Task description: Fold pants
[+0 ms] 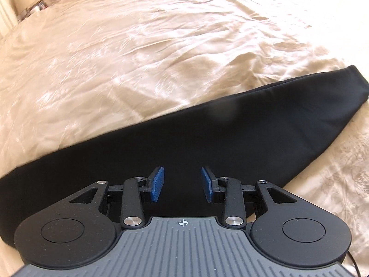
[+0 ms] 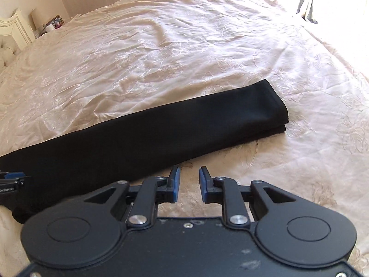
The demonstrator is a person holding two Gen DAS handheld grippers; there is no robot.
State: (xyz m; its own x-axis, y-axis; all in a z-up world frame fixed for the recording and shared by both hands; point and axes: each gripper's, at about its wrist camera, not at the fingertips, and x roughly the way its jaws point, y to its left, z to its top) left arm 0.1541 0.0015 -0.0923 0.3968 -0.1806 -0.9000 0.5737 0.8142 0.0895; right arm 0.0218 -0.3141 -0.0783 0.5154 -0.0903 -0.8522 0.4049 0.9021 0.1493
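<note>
The black pants [image 2: 143,136] lie folded lengthwise on the cream bedspread [image 2: 161,53]. The left gripper [image 1: 182,183] and right gripper [image 2: 189,183] both hover narrowly parted, empty; a shallow pinch could lift only the top layer, skewing the fold.

Pants [image 2: 147,138]: lying flat on the bed [image 2: 184,53], laid as a long doubled strip running from lower left to upper right across the near part of the cover. Hem ends stacked one on the other at the strip's right end. Left gripper [image 1: 182,183]: above the middle of the strip, jaws apart with nothing between them. Right gripper [image 2: 189,183]: over bare cover just beside the strip's near edge, jaws apart. Headboard [image 2: 11,37]: far left. Cluttered nightstand [image 2: 52,26]: beyond it, by the wall.
</note>
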